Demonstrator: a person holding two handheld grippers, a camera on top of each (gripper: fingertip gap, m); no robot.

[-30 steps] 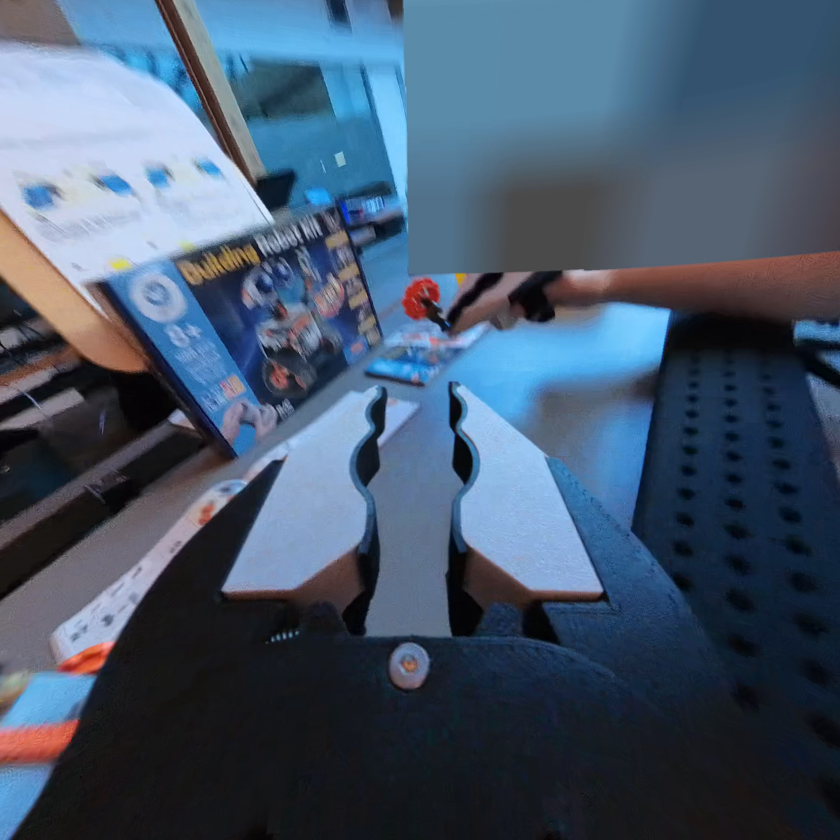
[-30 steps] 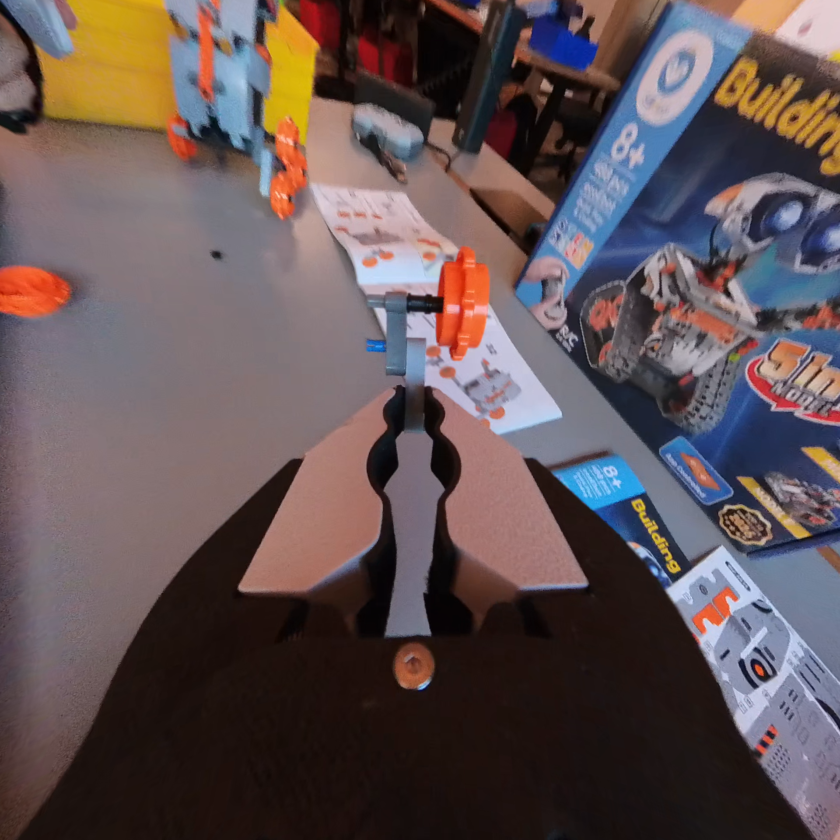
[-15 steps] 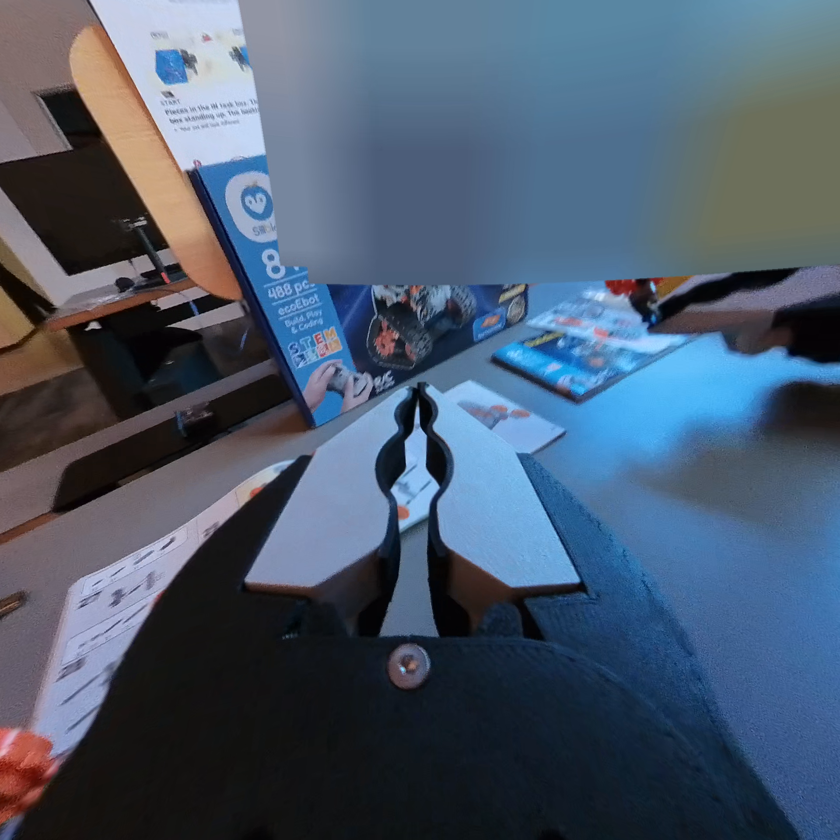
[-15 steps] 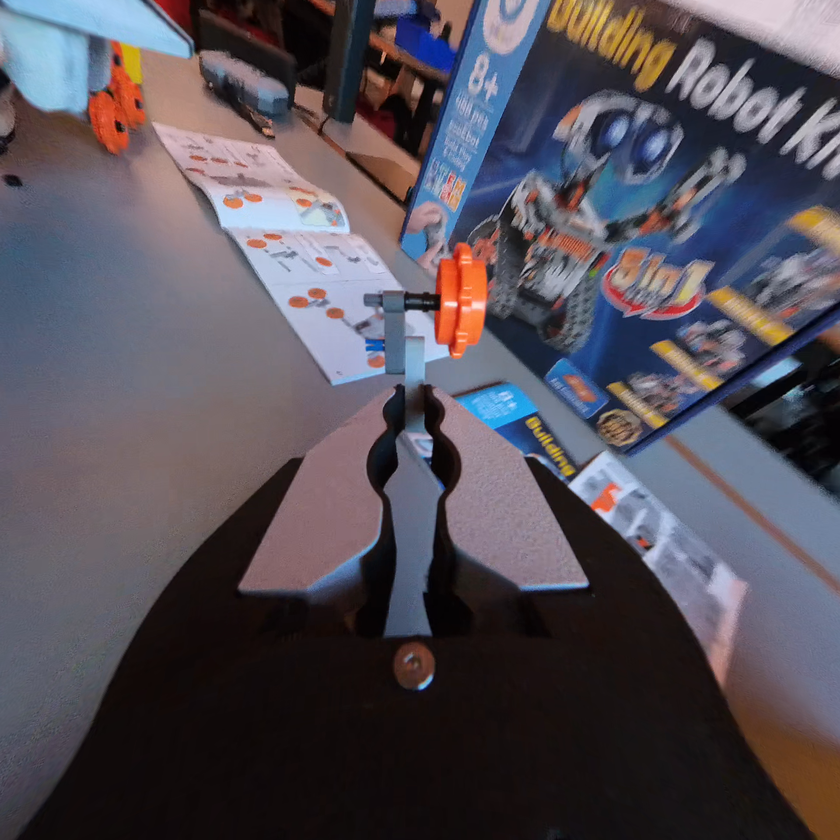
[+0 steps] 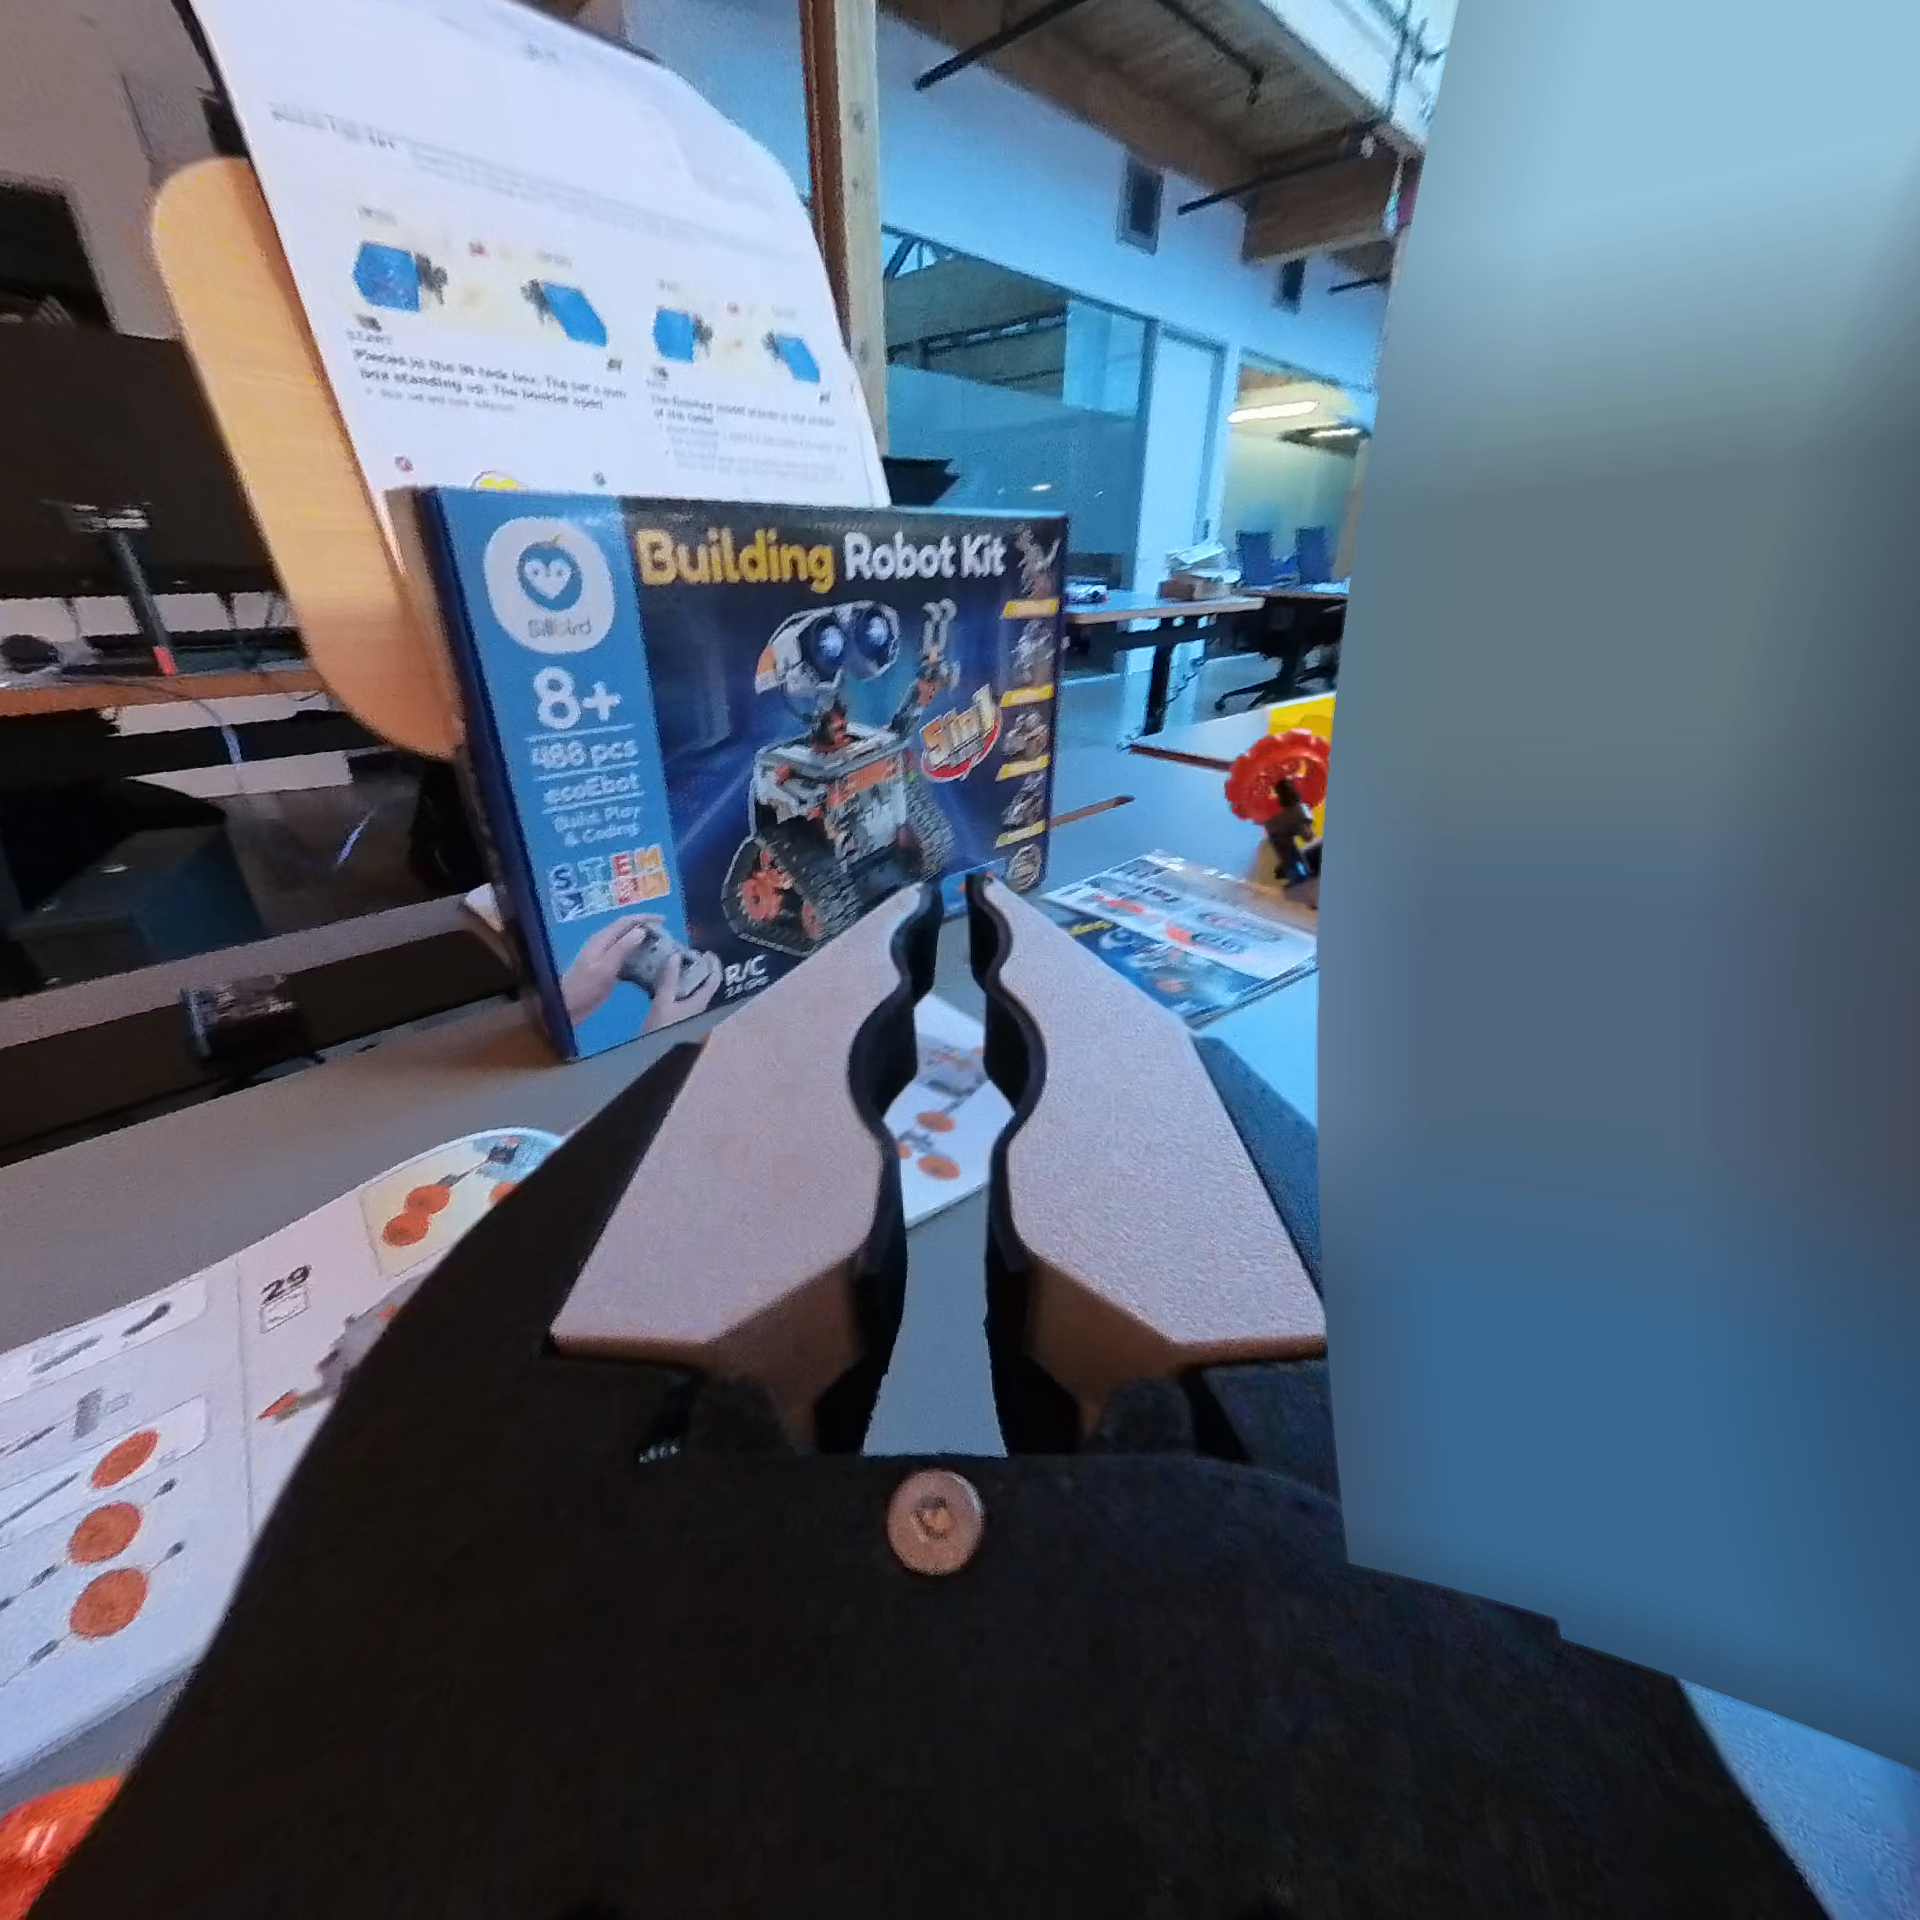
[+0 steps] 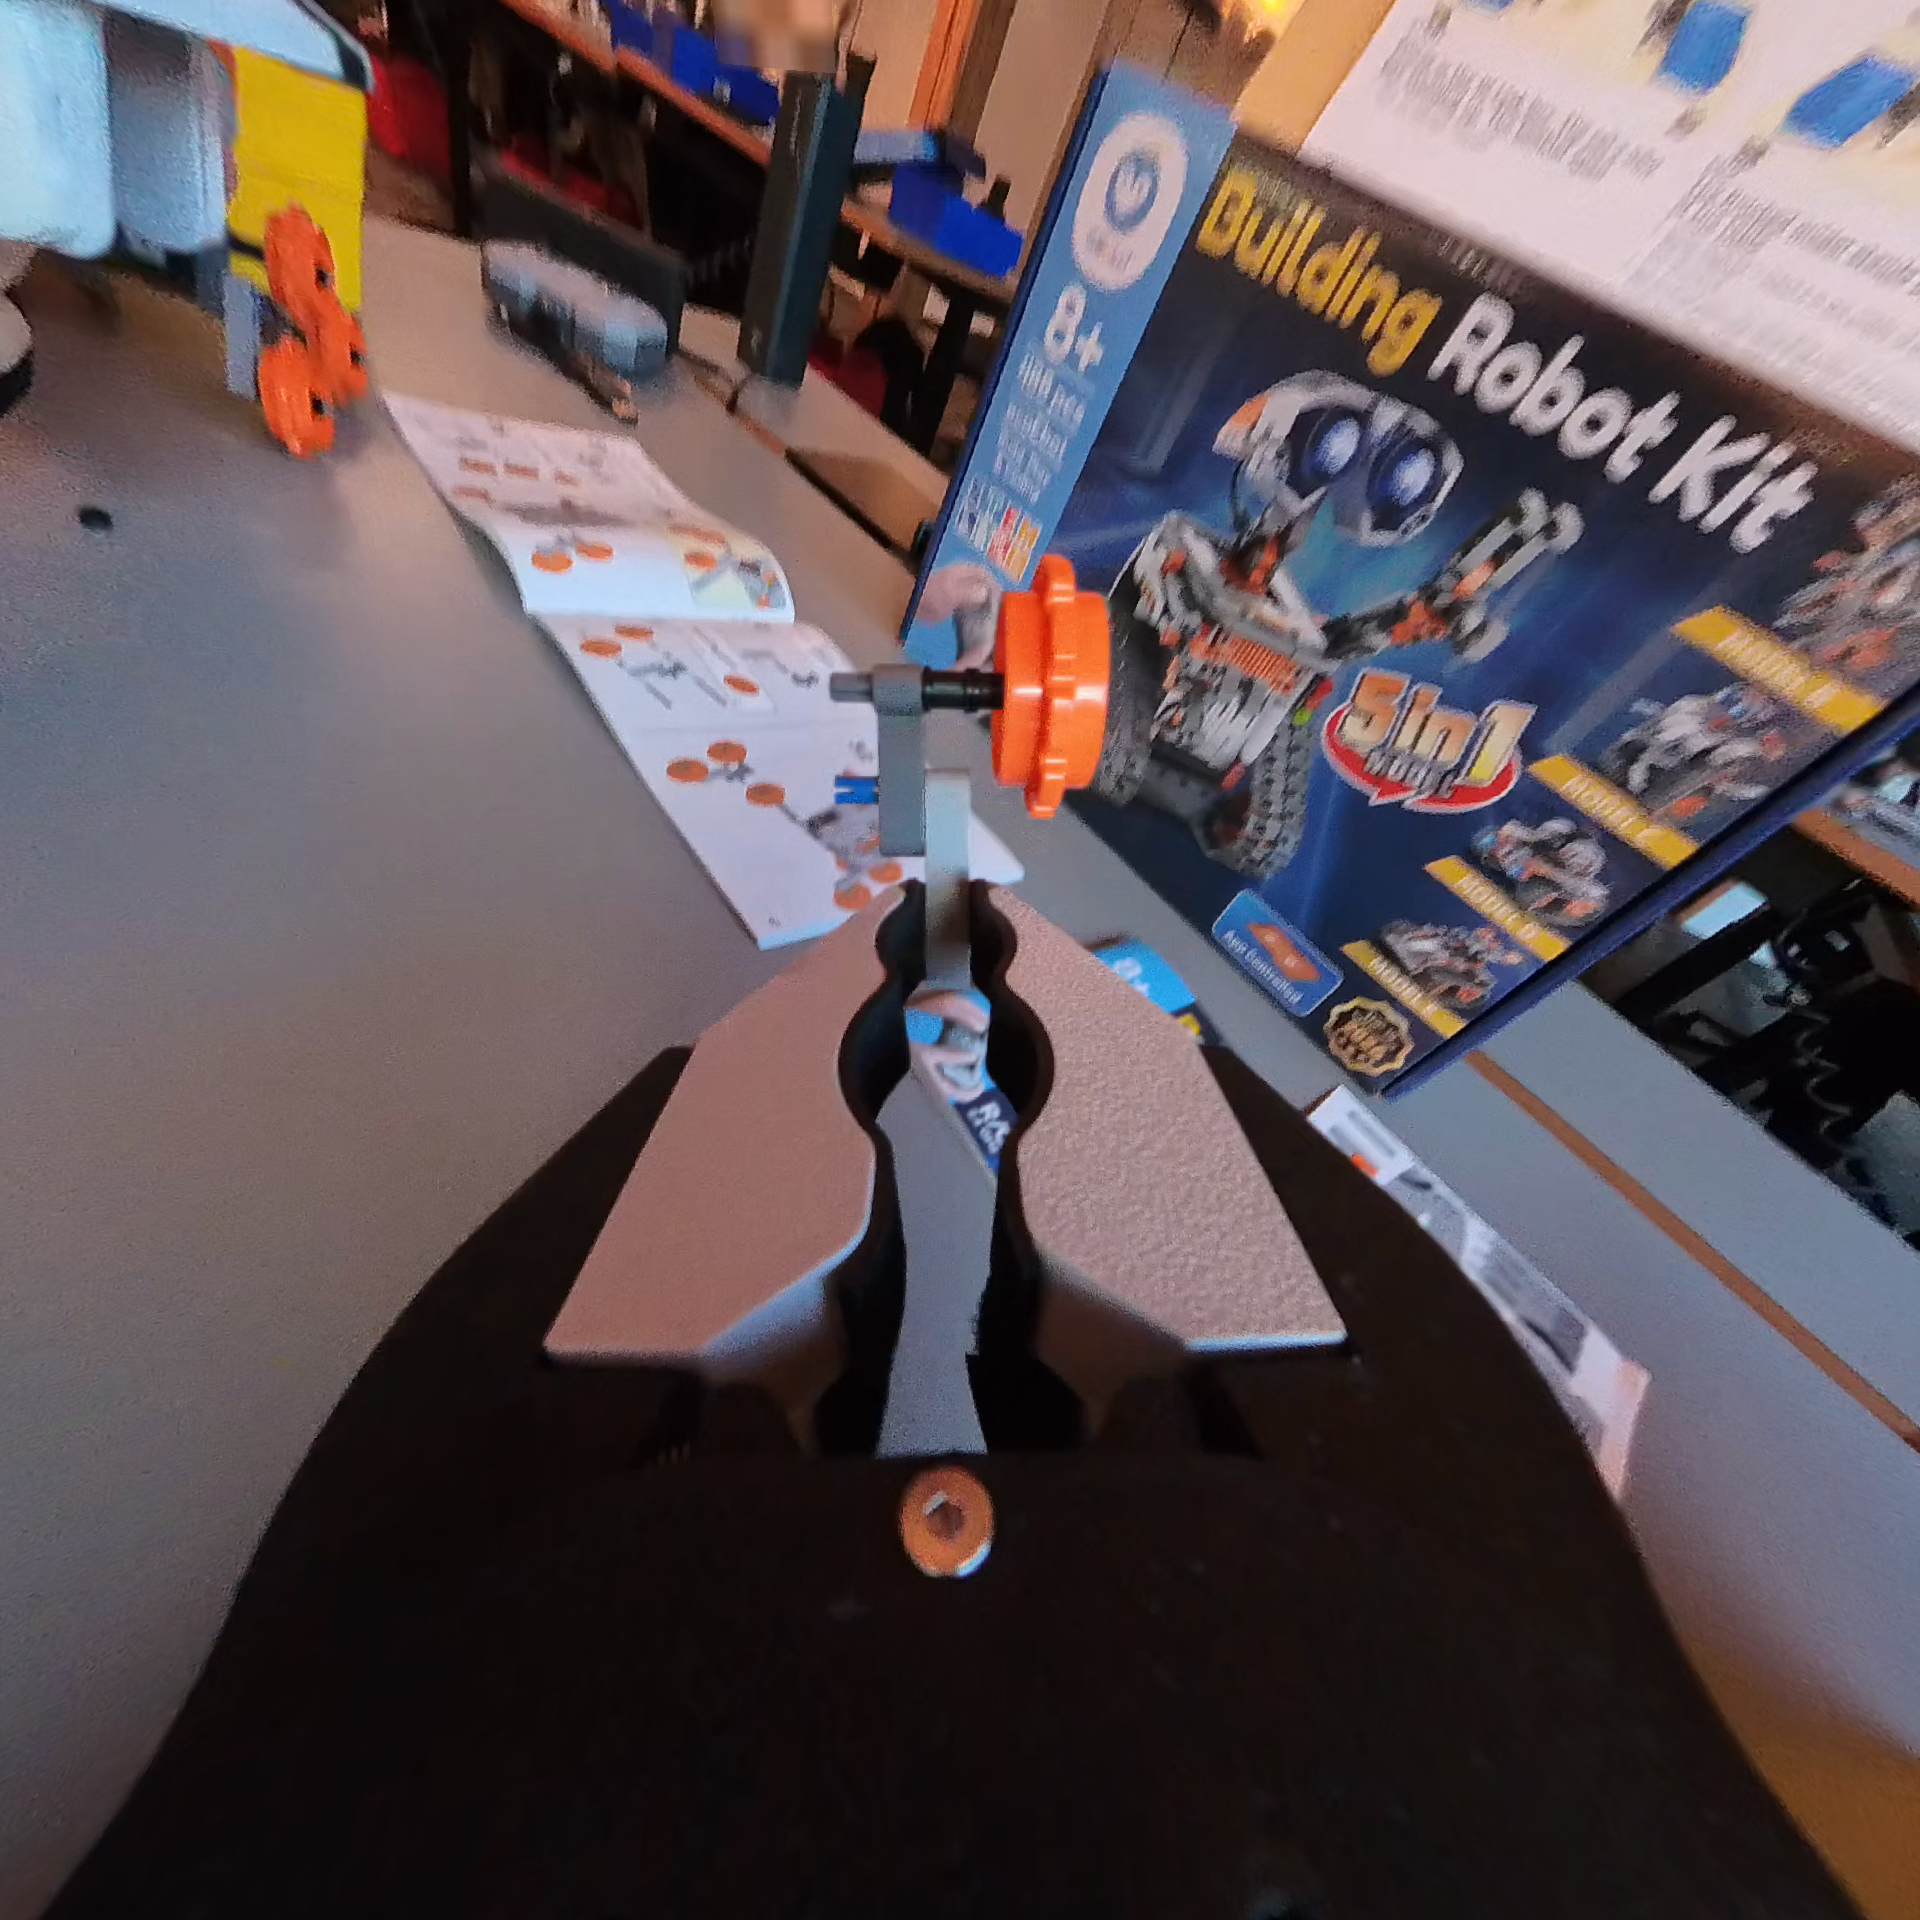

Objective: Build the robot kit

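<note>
Grey tabletop (image 6: 260, 831) carries a big toy box (image 6: 1455, 582) standing upright with an open booklet (image 6: 665, 665) flat beside it. Right gripper (image 6: 948, 914) is pinched tight on a grey plastic bar (image 6: 940, 831) held above the tabletop; the bar bears an orange gear (image 6: 1049, 686) on a black axle, and looks light, stiff and slippery, best held by the flat bar. Left gripper (image 5: 954, 904) is empty, its tips almost together, just a slit between them.

kit box (image 5: 748, 769) upright on table (image 6: 260, 831) | open booklet (image 6: 686, 686) before it | printed sheet (image 5: 561, 281) behind box
</note>
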